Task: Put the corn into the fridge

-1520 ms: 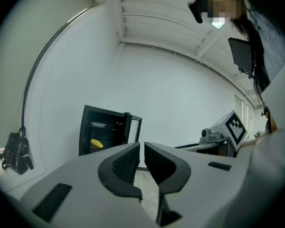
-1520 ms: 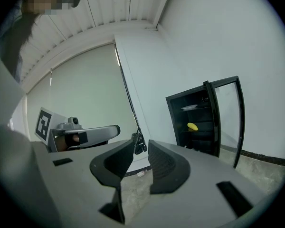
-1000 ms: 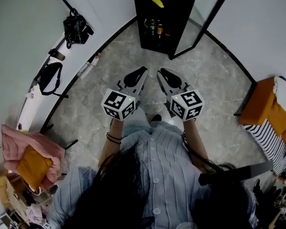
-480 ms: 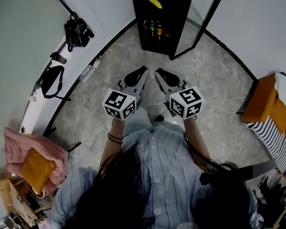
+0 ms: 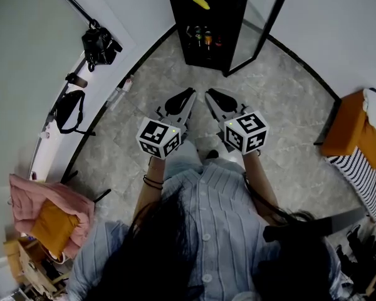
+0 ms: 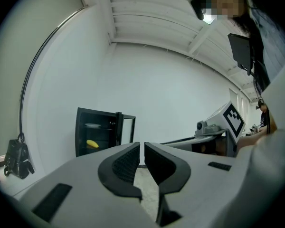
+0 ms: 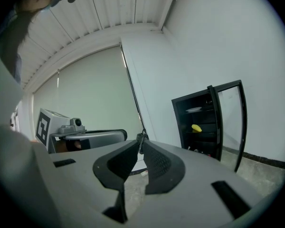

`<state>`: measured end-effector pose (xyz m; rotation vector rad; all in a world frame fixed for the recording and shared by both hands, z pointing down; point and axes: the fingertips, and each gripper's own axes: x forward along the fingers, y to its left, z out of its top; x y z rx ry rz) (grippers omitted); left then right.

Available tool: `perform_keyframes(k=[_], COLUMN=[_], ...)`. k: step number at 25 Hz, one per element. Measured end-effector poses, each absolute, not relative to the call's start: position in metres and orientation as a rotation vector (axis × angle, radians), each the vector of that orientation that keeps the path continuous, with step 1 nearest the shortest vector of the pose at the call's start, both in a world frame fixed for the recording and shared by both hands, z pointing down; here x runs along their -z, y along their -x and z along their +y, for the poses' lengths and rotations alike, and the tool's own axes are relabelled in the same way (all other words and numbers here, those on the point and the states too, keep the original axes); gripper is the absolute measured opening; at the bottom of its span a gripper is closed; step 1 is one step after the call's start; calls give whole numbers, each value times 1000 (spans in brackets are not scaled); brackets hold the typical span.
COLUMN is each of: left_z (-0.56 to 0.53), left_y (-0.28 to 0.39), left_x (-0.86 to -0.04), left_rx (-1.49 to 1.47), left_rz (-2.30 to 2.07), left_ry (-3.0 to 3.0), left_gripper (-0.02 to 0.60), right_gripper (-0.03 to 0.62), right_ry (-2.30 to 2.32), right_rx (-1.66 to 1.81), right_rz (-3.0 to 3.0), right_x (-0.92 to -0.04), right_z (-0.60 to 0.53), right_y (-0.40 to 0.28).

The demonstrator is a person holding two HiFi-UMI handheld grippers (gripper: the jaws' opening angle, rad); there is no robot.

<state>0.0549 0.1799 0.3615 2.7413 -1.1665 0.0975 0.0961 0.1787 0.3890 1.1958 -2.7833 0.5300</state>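
Note:
The yellow corn lies on an upper shelf of the black fridge, which stands ahead of me with its glass door swung open to the right. Both gripper views show the corn inside. My left gripper and right gripper hang side by side over the stone floor, well short of the fridge. The left gripper is shut with nothing in it. The right gripper is shut and empty too.
Bottles stand on the fridge's lower shelf and a plate lies on its top shelf. A black bag hangs at the left wall above another bag. An orange seat stands at the right, a pink cloth at the lower left.
The head view has shifted slightly, so the fridge sits a little higher in the picture. Both grippers have kept their places side by side.

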Motion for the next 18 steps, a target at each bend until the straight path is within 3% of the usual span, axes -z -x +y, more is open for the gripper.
perform_keyframes(k=[18], left_z=[165], left_y=[-22], left_x=[-367], left_rx=[-97], left_rz=[-1212], left_ry=[-2701], left_gripper=[20], right_gripper=[46], right_ry=[-1095], right_rx=[-559], right_rz=[-2751], right_x=[-406], right_z=[161], right_y=[-57])
